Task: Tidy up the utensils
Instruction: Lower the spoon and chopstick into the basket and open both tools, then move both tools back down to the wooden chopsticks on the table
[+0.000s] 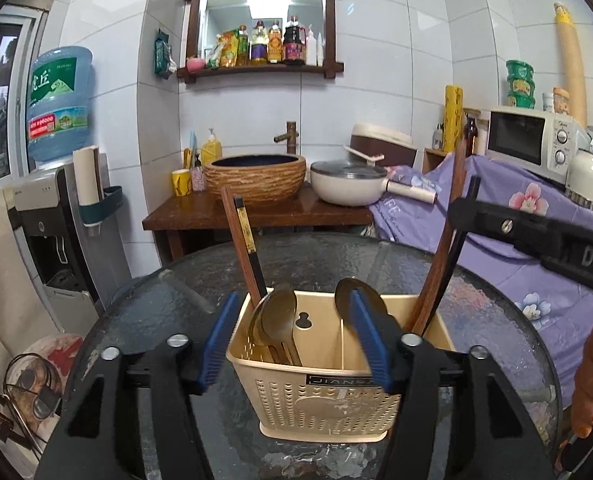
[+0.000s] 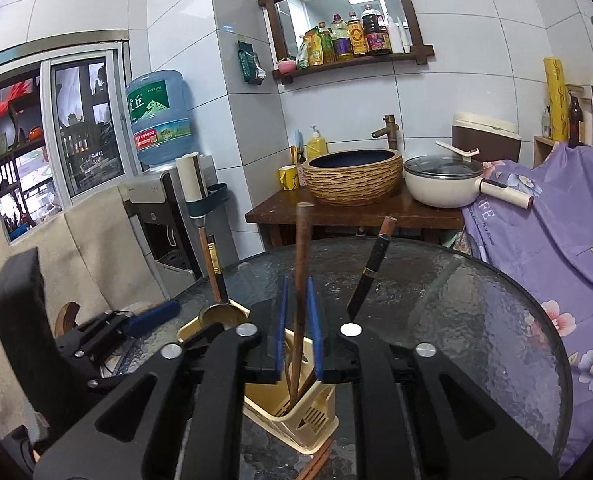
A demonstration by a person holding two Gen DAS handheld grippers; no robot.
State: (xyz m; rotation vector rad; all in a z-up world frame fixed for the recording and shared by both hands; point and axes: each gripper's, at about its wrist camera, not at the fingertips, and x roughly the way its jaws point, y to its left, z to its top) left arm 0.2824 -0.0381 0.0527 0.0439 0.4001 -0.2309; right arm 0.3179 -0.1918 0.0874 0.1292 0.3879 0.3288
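Note:
A beige plastic utensil caddy [image 1: 328, 396] stands on the round glass table [image 1: 144, 320]. Its left compartment holds golden spoons [image 1: 276, 320] and two chopsticks [image 1: 242, 248]; its right holds a brown and a black chopstick [image 1: 440, 256]. My left gripper [image 1: 296, 344] is open, its blue fingers astride the caddy's front left part. My right gripper [image 2: 296, 320] is narrowly closed around a brown chopstick [image 2: 300, 280] that stands in the caddy [image 2: 296, 420]. A black chopstick [image 2: 370, 268] leans to its right. More chopsticks [image 2: 316, 464] lie on the table under the caddy.
Behind the table stands a wooden stand with a woven basin [image 1: 256, 180] and a white pot [image 1: 348, 184]. A purple floral cloth [image 1: 536, 240] covers the right side, with a microwave [image 1: 532, 140] on it. A water dispenser [image 1: 52, 200] stands left.

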